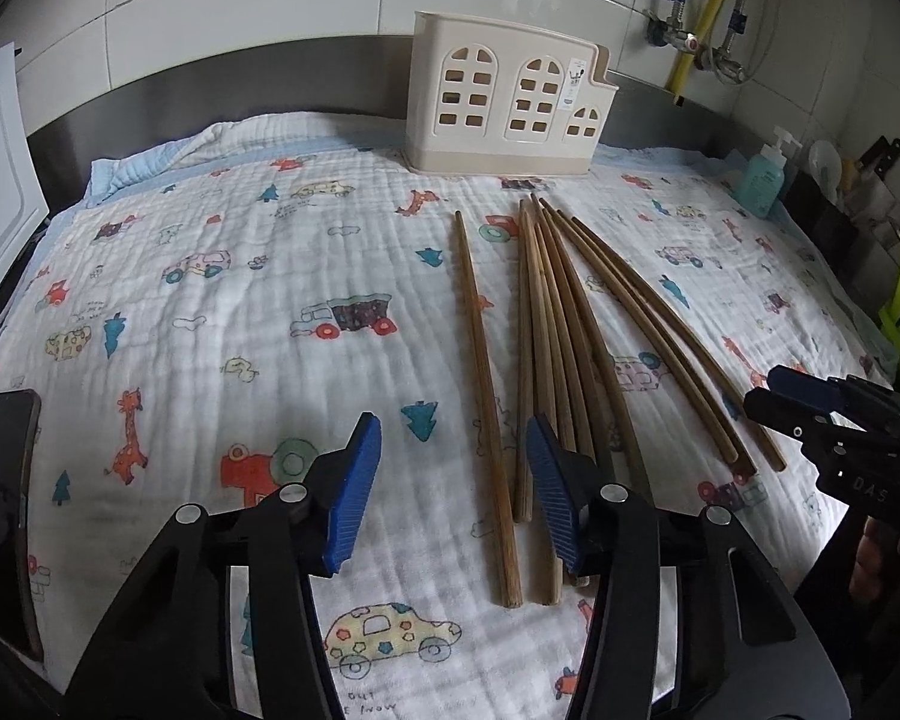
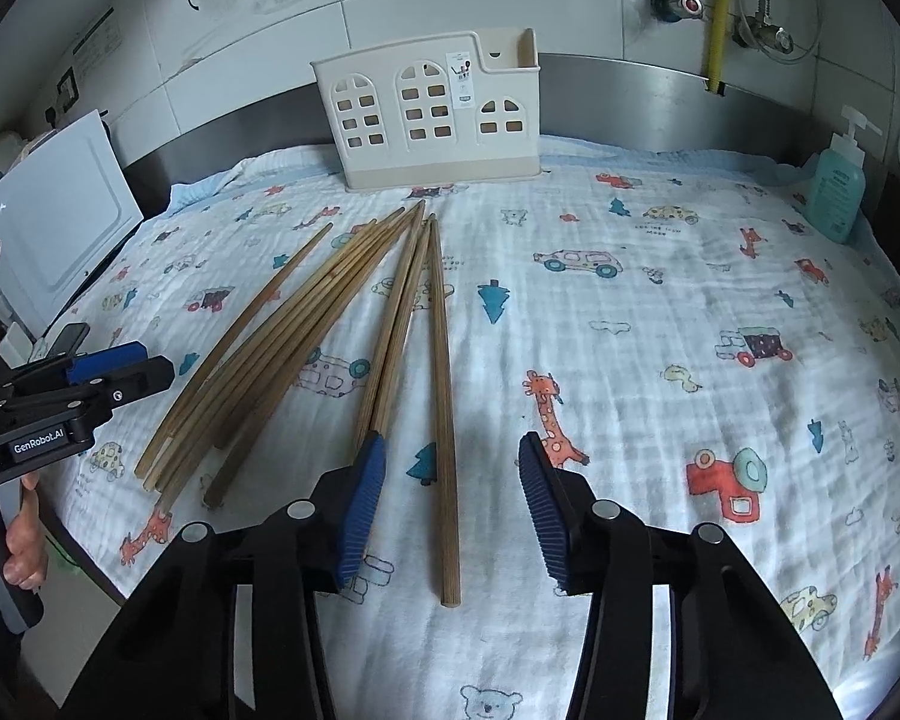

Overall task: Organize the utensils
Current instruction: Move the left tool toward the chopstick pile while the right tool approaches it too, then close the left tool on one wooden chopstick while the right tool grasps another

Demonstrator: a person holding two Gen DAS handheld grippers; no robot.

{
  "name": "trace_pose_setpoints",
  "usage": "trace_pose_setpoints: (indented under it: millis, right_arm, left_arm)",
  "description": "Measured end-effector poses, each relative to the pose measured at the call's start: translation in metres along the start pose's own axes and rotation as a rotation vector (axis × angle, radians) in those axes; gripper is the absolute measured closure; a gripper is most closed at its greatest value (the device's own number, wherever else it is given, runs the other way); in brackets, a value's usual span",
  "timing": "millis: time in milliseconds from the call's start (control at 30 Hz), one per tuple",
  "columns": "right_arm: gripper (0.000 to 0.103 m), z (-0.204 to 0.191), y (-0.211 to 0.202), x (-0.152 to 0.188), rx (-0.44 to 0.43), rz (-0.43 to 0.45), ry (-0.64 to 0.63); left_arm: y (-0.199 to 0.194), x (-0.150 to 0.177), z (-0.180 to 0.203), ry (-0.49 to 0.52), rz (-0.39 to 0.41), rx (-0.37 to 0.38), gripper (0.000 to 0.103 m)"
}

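Several wooden chopsticks (image 1: 561, 324) lie fanned on a printed cloth, tips toward a cream house-shaped utensil holder (image 1: 507, 99) at the back. One chopstick (image 1: 486, 396) lies apart on the left of the bunch. My left gripper (image 1: 453, 492) is open and empty, low over the near ends, with that chopstick between its blue pads. In the right wrist view the chopsticks (image 2: 306, 324) and holder (image 2: 432, 111) show again. My right gripper (image 2: 453, 504) is open and empty, with the rightmost chopstick (image 2: 441, 396) between its pads. Each gripper shows in the other's view, the right one (image 1: 822, 414) and the left one (image 2: 108, 372).
The cloth (image 2: 660, 360) covers the counter. A teal soap pump bottle (image 2: 837, 195) stands at the back right. A white board (image 2: 54, 222) leans at the left edge. A dark phone (image 1: 6, 516) lies at the near left. Pipes run down the tiled wall.
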State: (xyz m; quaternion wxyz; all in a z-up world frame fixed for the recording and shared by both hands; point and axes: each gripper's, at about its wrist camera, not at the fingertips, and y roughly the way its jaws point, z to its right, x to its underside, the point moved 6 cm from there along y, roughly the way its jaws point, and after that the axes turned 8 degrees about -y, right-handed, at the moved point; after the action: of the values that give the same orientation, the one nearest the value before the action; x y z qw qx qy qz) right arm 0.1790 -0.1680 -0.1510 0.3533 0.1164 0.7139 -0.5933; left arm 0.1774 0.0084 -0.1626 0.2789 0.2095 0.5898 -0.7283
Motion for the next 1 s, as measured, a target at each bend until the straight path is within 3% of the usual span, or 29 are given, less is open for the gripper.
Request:
trace_pose_setpoints:
  millis: [333, 567, 1000]
  right_arm:
    - [0.078, -0.001, 0.005, 0.000, -0.001, -0.004, -0.006]
    - [0.085, 0.000, 0.008, 0.002, 0.007, -0.008, -0.012]
    - [0.085, 0.002, 0.015, 0.003, 0.021, -0.014, -0.023]
  left_arm:
    - [0.019, 0.001, 0.008, 0.008, -0.045, 0.018, 0.089]
    - [0.020, -0.001, 0.013, 0.046, -0.032, -0.031, 0.090]
    - [0.027, 0.002, 0.015, 0.037, -0.025, -0.086, 0.095]
